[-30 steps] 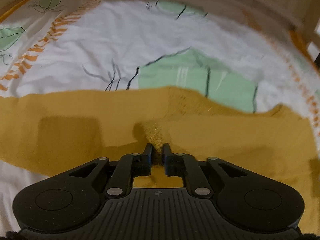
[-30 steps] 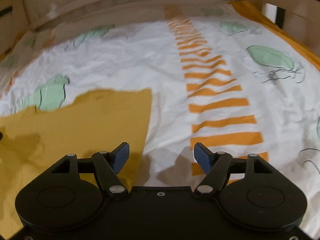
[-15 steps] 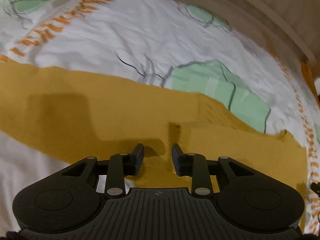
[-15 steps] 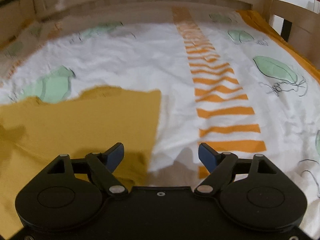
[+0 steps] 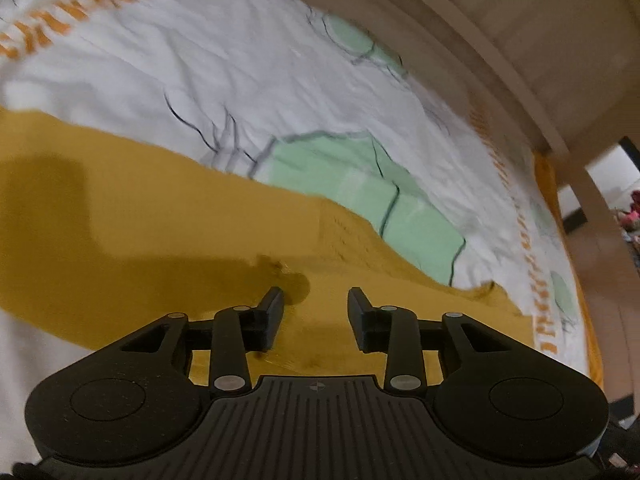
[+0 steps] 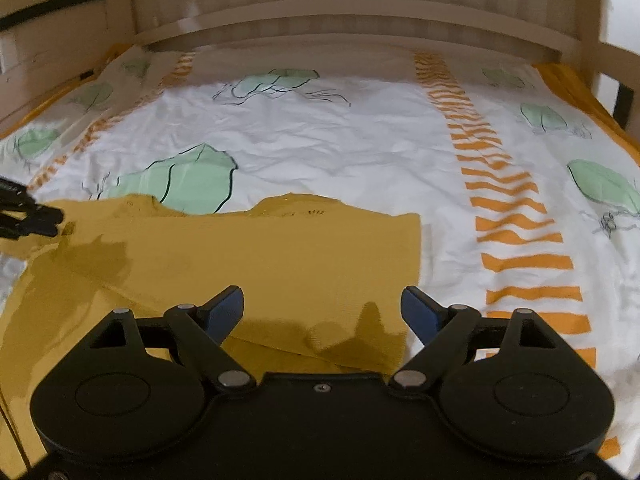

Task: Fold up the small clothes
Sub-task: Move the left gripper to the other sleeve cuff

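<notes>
A mustard-yellow garment (image 6: 280, 256) lies flat on the bed, with a folded layer across its top. In the left wrist view the same garment (image 5: 140, 232) fills the lower left. My left gripper (image 5: 315, 306) is open and empty just above the cloth; its fingers also show at the left edge of the right wrist view (image 6: 28, 220). My right gripper (image 6: 322, 310) is wide open and empty, hovering over the garment's near right part.
The bed sheet (image 6: 340, 148) is white with green leaf prints and orange striped bands (image 6: 516, 224). A wooden bed frame (image 6: 360, 20) rises along the far side and the right side (image 5: 576, 160).
My left gripper let go of the yellow cloth and opened, and its view swung right. My right gripper stayed open and shifted left over the garment.
</notes>
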{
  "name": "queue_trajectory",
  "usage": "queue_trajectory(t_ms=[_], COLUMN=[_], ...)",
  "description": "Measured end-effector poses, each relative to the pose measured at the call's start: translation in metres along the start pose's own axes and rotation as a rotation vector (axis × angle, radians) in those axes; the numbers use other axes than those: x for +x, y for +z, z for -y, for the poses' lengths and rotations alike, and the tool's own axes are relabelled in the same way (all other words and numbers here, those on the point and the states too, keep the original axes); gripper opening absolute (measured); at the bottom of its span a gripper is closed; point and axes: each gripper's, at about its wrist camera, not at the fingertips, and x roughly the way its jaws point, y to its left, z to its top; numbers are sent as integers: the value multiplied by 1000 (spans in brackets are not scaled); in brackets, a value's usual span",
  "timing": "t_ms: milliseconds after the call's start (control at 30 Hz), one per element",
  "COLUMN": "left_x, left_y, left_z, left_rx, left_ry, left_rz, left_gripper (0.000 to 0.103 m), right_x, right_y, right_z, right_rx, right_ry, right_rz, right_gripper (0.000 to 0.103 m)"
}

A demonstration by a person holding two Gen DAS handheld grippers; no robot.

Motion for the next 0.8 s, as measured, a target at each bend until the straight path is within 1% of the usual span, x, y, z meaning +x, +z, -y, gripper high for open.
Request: queue_trajectory(t_ms=[100, 267, 300, 367, 433, 533, 633, 700, 767, 800], left_x=[13, 17, 15, 7, 4, 10, 19, 23, 23, 21], left_y=[0, 4, 4, 5, 7, 7, 4, 5, 6, 5], left_z=[0, -13, -13, -13, -13, -17, -18, -18, -19, -18], left_rx=[3, -71, -71, -56, -49, -81, -84, -76, -71, -65], left_ry=[53, 57, 65, 106, 122, 61, 27, 17, -26, -52], left_rz=[-9, 34, 48, 105, 117, 82, 51, 49, 55, 73], left_gripper=[36, 36, 36, 36, 37, 38, 39, 39, 39, 38], right_x=[0, -1, -2, -3, -3, -2, -1, -1, -1, -1], right_y=[0, -1, 0, 1, 1, 0, -1, -1, -2, -2], right_z=[-2, -3, -3, -1, -1, 0, -1, -2, -2, -3], right_rx=[0, 7, 9, 20, 32, 46, 55, 53, 50, 49], right_ry=[14, 30, 32, 36, 41, 49, 52, 52, 51, 51], right_rz=[-4, -15, -15, -11, -12, -25, -34, -34, -36, -37], right_gripper=[87, 87, 87, 87, 87, 87, 87, 87, 87, 87])
